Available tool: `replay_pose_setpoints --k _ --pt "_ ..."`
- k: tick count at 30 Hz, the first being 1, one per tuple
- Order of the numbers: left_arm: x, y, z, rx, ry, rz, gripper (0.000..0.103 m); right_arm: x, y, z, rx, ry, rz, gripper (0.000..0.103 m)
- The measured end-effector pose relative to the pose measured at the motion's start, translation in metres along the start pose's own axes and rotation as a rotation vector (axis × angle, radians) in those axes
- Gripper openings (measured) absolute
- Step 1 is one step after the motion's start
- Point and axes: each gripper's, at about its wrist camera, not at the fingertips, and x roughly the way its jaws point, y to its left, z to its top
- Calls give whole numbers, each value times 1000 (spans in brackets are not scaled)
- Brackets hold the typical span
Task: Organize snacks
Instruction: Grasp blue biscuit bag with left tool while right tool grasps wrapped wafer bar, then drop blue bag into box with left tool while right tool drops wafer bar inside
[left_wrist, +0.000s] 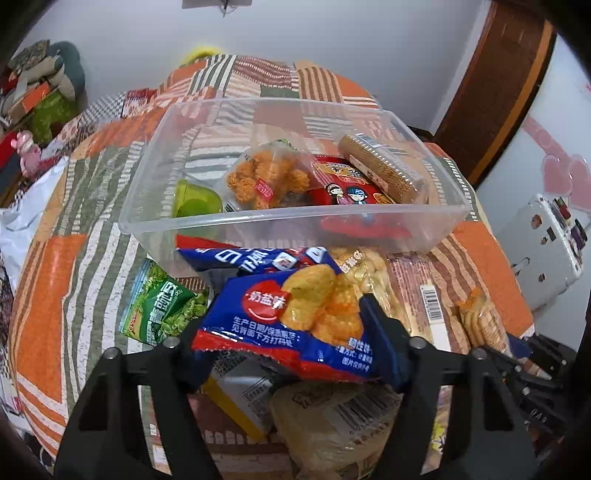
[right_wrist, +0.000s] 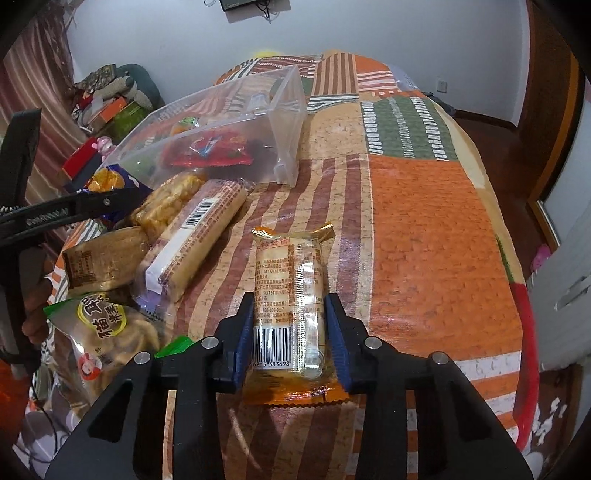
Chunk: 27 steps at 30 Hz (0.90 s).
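A blue snack packet (left_wrist: 291, 321) is clamped by the left gripper (left_wrist: 284, 332), raised toward the clear bin (left_wrist: 295, 214) at 12 o'clock for loading. A cracker pack (right_wrist: 290, 306), lying on the quilt (right_wrist: 424, 240), is straddled lengthwise by the right gripper (right_wrist: 290, 332); jaw contact cannot be confirmed.

The left gripper (left_wrist: 291, 332) clamped a blue and red snack packet (left_wrist: 295, 321) between its fingers, just in front of the clear plastic bin (left_wrist: 147, 192) on the patchwork quilt (left_wrist: 66, 258). Inside the bin lay a bag of orange fried balls (left_wrist: 266, 177), a red packet (left_wrist: 351, 188), a brown biscuit roll (left_wrist: 380, 166) and a green cup (left_wrist: 192, 199). A green pea packet (left_wrist: 162, 310) lay just left of the fingers.
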Motion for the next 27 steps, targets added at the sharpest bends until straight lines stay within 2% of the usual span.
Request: replay_pose_setpoints --k 5,13,21,27 --pt "-12 1 -5 23 -21 -4 66 -4 -1 3 33 -23 20 33" --pt "-41 5 -4 27 -76 -16 65 -22 13 23 21 -111 45 33" --pt "-67 7 13 53 -142 -7 63 -35 30 55 5 -207 93 33" --pt "-84 16 32 28 -188 -44 63 -37 47 75 -32 -260 117 33"
